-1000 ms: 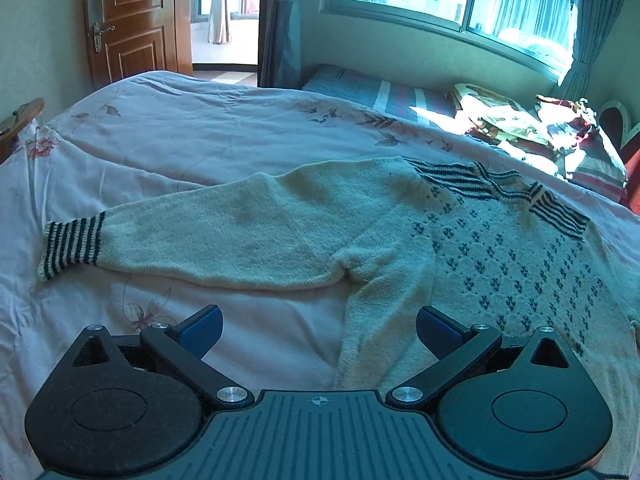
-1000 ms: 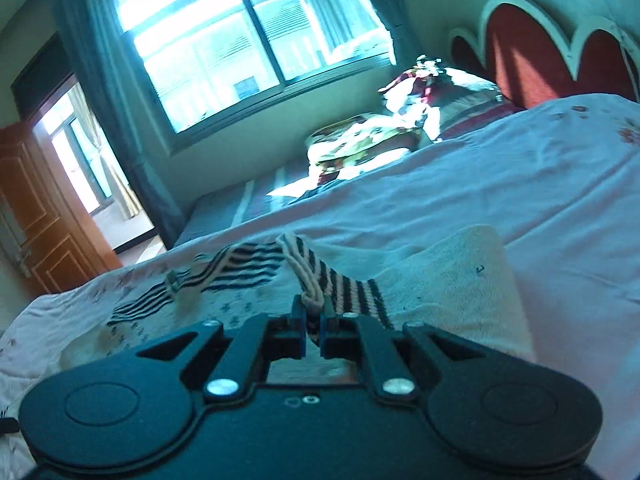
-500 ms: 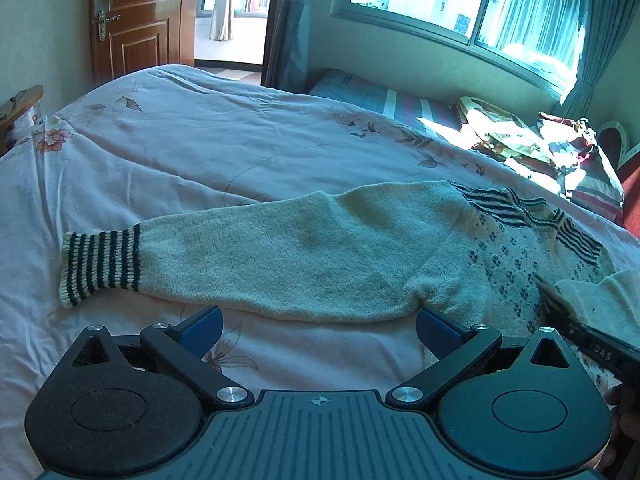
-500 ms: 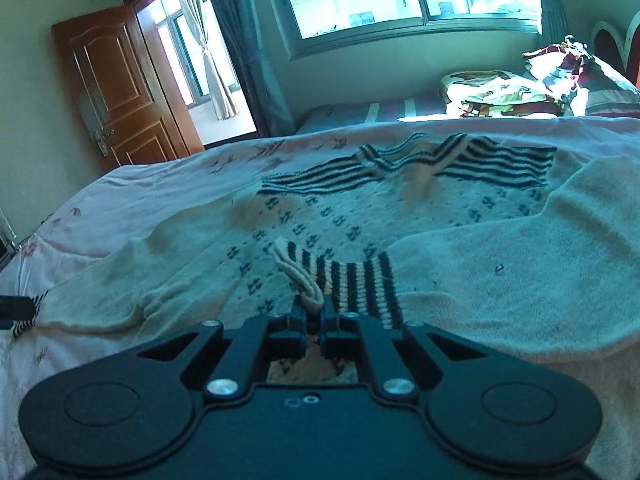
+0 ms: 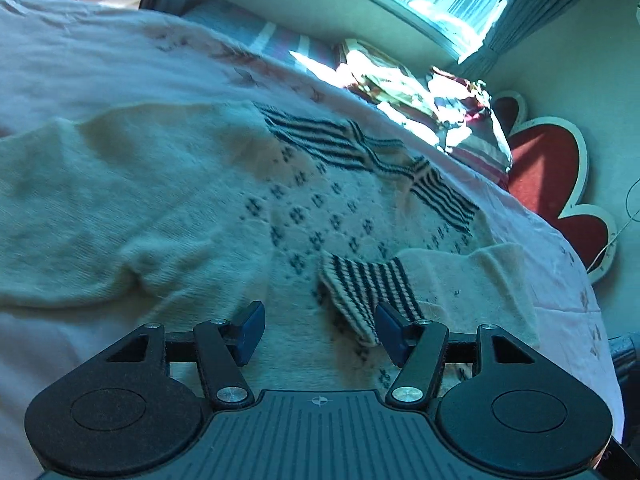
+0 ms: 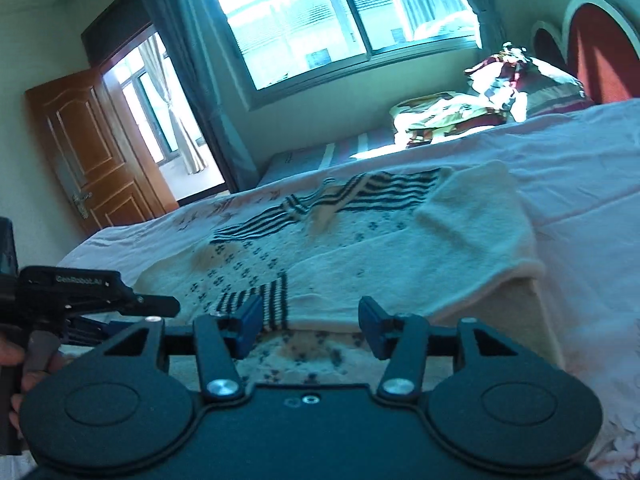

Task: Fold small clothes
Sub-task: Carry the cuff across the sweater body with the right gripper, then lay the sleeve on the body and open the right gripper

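A cream knitted sweater point(image 5: 312, 216) with dark stripes at the collar and small dark motifs lies flat on the bed. Its right sleeve point(image 5: 460, 280) is folded across the chest, and the sleeve's striped cuff point(image 5: 368, 280) rests on the body. The left sleeve point(image 5: 100, 200) stretches out to the left. My left gripper point(image 5: 318, 328) is open and empty, just above the sweater's lower body near the cuff. My right gripper point(image 6: 308, 324) is open and empty, just before the folded sleeve point(image 6: 440, 248) and the cuff point(image 6: 260, 300). The left gripper also shows in the right wrist view point(image 6: 80, 300).
The bed point(image 5: 100, 60) has a pale floral cover. A pile of clothes and a pillow point(image 5: 440, 92) lie at its far side under the window. A red headboard point(image 5: 548, 176) is on the right. A wooden door point(image 6: 92, 152) stands open.
My right gripper laid the striped cuff on the sweater's chest, opened and let it go. My left gripper swung right, from the outstretched left sleeve to the sweater's body.
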The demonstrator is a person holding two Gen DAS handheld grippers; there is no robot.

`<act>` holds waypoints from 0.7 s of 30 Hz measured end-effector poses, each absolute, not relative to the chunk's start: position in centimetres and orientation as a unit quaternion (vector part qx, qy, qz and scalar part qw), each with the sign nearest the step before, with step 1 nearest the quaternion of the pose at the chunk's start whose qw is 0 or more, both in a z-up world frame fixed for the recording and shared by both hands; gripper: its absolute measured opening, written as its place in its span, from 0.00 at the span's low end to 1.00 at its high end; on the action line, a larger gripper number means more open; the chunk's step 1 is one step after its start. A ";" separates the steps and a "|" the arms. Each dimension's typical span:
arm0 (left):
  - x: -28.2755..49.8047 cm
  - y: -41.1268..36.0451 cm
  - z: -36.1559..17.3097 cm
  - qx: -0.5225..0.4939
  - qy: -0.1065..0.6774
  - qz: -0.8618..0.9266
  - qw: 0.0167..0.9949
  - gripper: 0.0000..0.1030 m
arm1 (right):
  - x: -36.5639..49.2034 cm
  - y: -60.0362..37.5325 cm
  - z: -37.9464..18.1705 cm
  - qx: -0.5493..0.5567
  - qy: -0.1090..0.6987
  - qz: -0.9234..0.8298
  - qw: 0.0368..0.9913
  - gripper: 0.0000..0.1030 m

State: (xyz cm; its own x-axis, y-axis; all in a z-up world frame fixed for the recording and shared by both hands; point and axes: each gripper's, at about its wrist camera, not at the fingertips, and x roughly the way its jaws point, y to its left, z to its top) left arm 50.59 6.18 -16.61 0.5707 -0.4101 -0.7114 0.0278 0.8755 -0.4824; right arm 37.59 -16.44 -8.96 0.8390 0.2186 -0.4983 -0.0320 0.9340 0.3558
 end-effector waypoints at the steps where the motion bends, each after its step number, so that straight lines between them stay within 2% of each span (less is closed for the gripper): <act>1: 51.3 5.3 -17.2 -0.221 0.453 -0.136 0.853 0.60 | 37.3 -17.5 -8.9 0.185 0.276 0.056 0.941 0.50; 5: 53.0 2.9 -17.5 -0.191 0.446 -0.137 0.864 0.58 | 36.5 -21.8 -9.6 0.254 0.277 0.020 0.927 0.50; 6: 53.3 2.6 -17.3 -0.183 0.442 -0.139 0.867 0.12 | 36.4 -22.9 -9.9 0.279 0.276 0.011 0.920 0.51; 7: 53.7 2.6 -17.2 -0.176 0.445 -0.139 0.867 0.02 | 36.4 -23.8 -10.2 0.301 0.274 0.007 0.913 0.51; 11: 53.2 4.1 -15.5 -0.167 0.410 -0.121 0.888 0.02 | 36.4 -27.0 -11.5 0.387 0.258 -0.012 0.885 0.51; 15: 53.5 6.3 -16.2 -0.162 0.424 -0.100 0.886 0.02 | 37.3 -28.8 -13.5 0.467 0.246 -0.007 0.850 0.51; 21: 53.3 7.3 -17.9 -0.178 0.440 -0.091 0.875 0.02 | 39.5 -29.6 -15.8 0.506 0.246 -0.015 0.827 0.51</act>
